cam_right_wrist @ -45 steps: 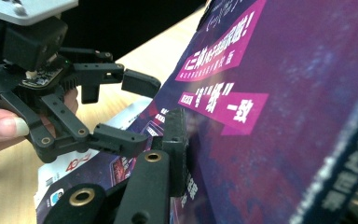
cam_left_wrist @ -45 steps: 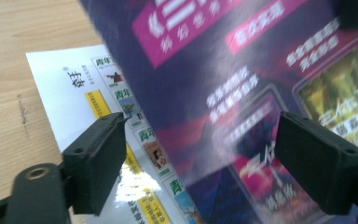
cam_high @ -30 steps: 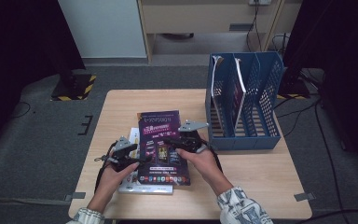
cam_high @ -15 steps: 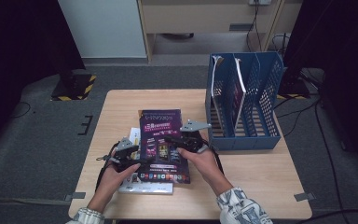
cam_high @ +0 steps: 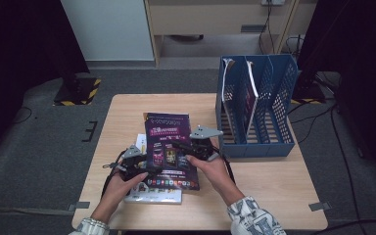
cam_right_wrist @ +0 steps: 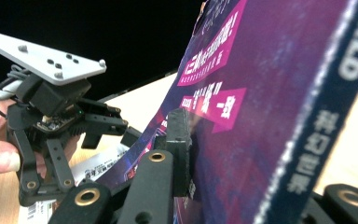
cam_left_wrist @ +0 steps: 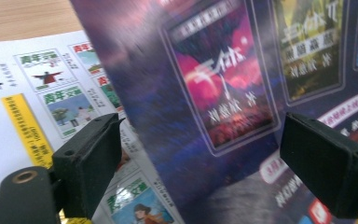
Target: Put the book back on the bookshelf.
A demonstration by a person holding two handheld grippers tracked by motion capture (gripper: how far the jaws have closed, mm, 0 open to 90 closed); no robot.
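Two magazines on the desk near its front edge: one purple magazine (cam_high: 169, 149) tilted up off the white magazine (cam_high: 152, 196) lying flat under it. Right gripper (cam_high: 192, 148) fingers clamped narrow on the purple one's right edge. Left gripper (cam_high: 138, 166) fingers wide, straddling its left edge, just closing slightly, not pressing. One blue file rack (cam_high: 254, 105) at the desk's right edge, three slots.

Dim room, lit tabletop — gripper views blurred.
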